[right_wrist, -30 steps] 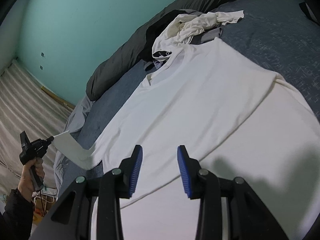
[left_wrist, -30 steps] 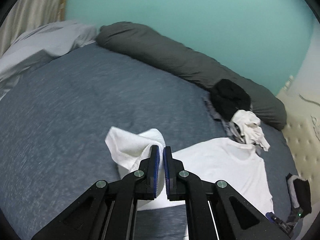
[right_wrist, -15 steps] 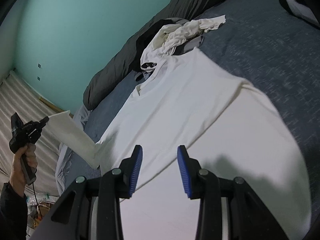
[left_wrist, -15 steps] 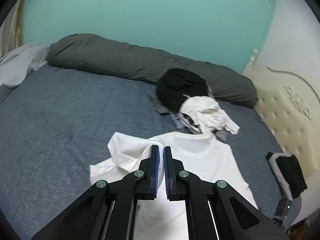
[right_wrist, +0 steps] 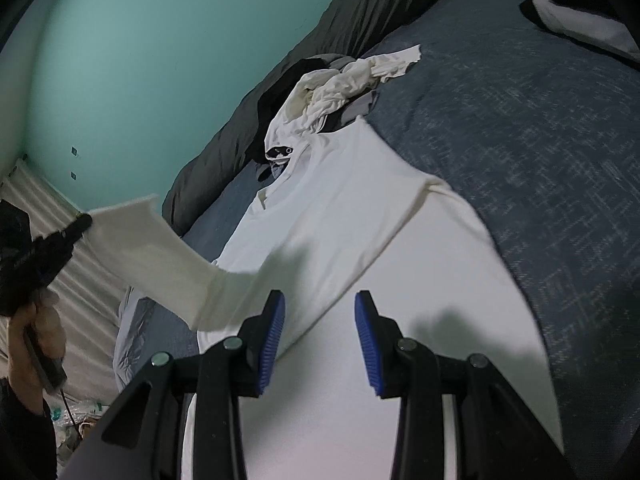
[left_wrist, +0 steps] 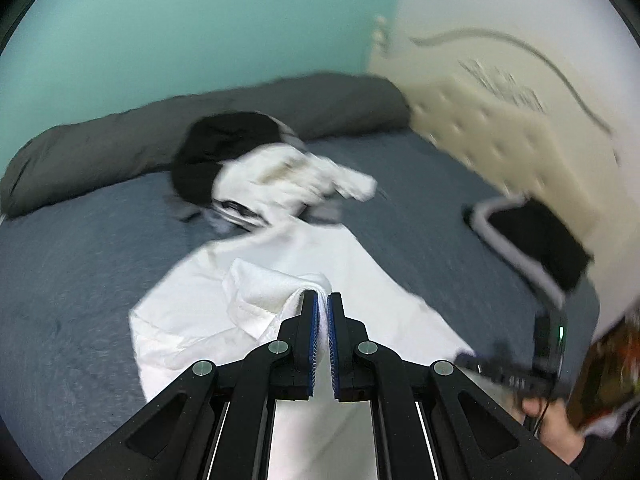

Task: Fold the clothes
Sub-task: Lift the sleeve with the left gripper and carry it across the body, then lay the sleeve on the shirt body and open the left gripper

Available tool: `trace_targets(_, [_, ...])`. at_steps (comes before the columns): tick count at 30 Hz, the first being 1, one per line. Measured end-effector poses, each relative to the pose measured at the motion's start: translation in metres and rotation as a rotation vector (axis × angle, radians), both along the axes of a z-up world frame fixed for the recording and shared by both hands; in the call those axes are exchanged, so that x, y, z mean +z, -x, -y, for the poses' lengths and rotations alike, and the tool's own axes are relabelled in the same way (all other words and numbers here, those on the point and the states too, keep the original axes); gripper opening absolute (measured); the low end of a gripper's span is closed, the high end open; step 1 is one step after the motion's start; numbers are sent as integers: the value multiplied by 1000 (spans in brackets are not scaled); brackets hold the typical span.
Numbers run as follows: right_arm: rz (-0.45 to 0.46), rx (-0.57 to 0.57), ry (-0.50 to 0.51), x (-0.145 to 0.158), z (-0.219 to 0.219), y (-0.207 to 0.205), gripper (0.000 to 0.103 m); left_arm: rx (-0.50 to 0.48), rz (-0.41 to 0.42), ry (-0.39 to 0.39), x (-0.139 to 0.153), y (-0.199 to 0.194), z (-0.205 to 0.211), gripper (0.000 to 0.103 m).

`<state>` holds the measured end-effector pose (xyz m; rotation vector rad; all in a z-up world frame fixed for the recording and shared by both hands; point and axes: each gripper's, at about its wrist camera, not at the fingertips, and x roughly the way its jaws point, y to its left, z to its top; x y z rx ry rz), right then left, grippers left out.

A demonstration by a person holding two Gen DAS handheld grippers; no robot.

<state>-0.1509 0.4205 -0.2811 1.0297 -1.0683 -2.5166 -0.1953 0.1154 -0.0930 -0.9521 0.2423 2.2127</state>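
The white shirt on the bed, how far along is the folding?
Early. Done: the white shirt lies spread flat. In hand: the left hand-held gripper is clamped on its sleeve, lifted over the body. Left: the other side, the final folds, and the crumpled pile.

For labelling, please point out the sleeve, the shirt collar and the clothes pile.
sleeve (right_wrist: 160, 264), right wrist view, lifted middle part
collar (right_wrist: 288, 196), right wrist view, neckline edge
clothes pile (left_wrist: 288, 180), left wrist view, white top garment

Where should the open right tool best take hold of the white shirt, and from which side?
Judging by its pose, the right sleeve: it lies folded along the white shirt edge on the bed. Bring the right tool from above, pinching its outer edge.
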Motion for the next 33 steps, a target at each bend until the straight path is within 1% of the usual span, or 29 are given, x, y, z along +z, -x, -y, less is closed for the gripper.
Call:
trace_targets(4, [2, -10, 4, 1, -8, -4, 37, -71, 33, 53, -40, -27, -34, 5])
trace_targets(8, [4, -18, 9, 2, -15, -8, 39, -113, 74, 122, -91, -49, -62, 5])
trace_targets(11, [27, -18, 17, -3, -18, -7, 41, -127, 148, 175, -132, -59, -76, 6])
trace_targets(14, [44, -11, 17, -7, -16, -5, 41, -124, 203, 198, -158, -70, -81, 7])
trace_targets(15, [45, -7, 15, -7, -16, -5, 41, -123, 218, 201, -165, -74, -81, 8])
trace_targets(17, [45, -1, 14, -7, -14, -4, 41, -125, 241, 186, -171, -81, -81, 19])
trace_targets(19, [48, 4, 13, -8, -13, -3, 41, -145, 251, 167, -171, -88, -79, 50])
trace_targets(21, [53, 8, 11, -9, -11, -2, 41, -157, 244, 171, -170, -91, -76, 58])
trace_targets(23, [61, 11, 10, -10, -10, -2, 41, -158, 247, 184, -169, -92, -71, 58])
trace_targets(26, [66, 19, 11, -11, -6, -1, 42, -122, 248, 159, -162, -84, -54, 58])
trace_targets(28, [72, 35, 4, -11, -1, 2, 42, -81, 243, 136, -156, -78, -36, 58])
trace_targets(29, [80, 47, -2, -12, 3, 4, 42, -57, 239, 136, -155, -74, -28, 58])
trace_targets(31, [96, 72, -15, -14, 12, 8, 47, -7, 232, 139, -156, -66, -9, 58])
trace_targets(33, [111, 117, -33, -16, 27, 13, 48, 54, 247, 121, -158, -54, 15, 59])
